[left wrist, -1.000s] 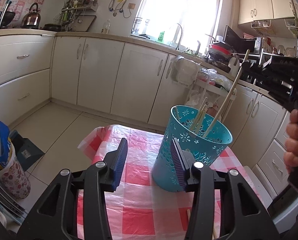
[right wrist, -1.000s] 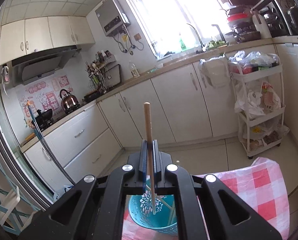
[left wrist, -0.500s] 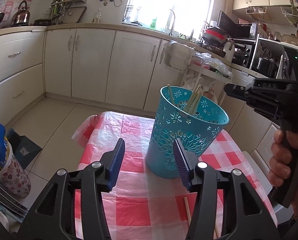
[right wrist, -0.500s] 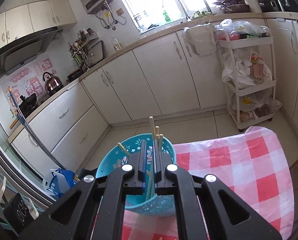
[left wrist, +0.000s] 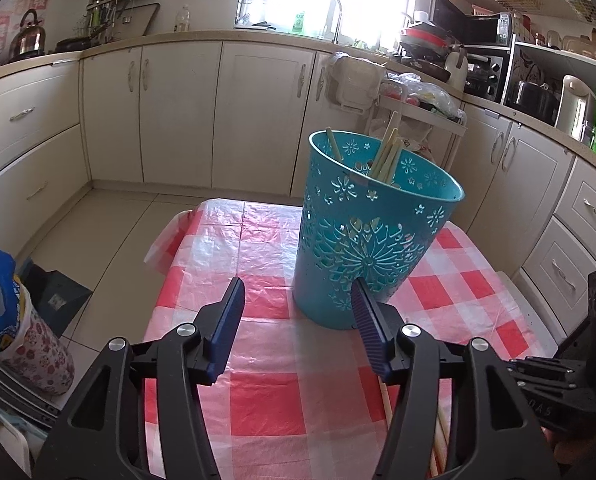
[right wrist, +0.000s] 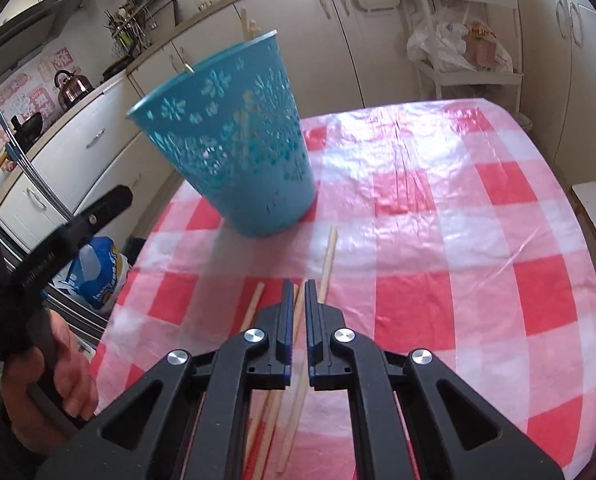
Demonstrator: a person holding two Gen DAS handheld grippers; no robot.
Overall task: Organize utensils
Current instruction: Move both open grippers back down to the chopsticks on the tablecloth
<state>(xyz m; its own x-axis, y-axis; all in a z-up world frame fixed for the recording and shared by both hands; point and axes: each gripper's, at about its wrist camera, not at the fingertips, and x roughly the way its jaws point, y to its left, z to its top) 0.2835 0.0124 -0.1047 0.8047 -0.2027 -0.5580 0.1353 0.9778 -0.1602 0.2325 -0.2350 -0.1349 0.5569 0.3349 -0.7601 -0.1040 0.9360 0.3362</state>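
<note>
Wooden chopsticks [right wrist: 325, 264] lie on bench, long axis toward 12 o'clock, under right gripper [right wrist: 296, 292], nearly closed, empty; left gripper [left wrist: 296, 300] wide, empty.

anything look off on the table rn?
Several chopsticks lie loose and unaligned on the checked tablecloth in front of the teal basket, while others already stand inside it. Basket upright, nothing spilled or damaged.
</note>
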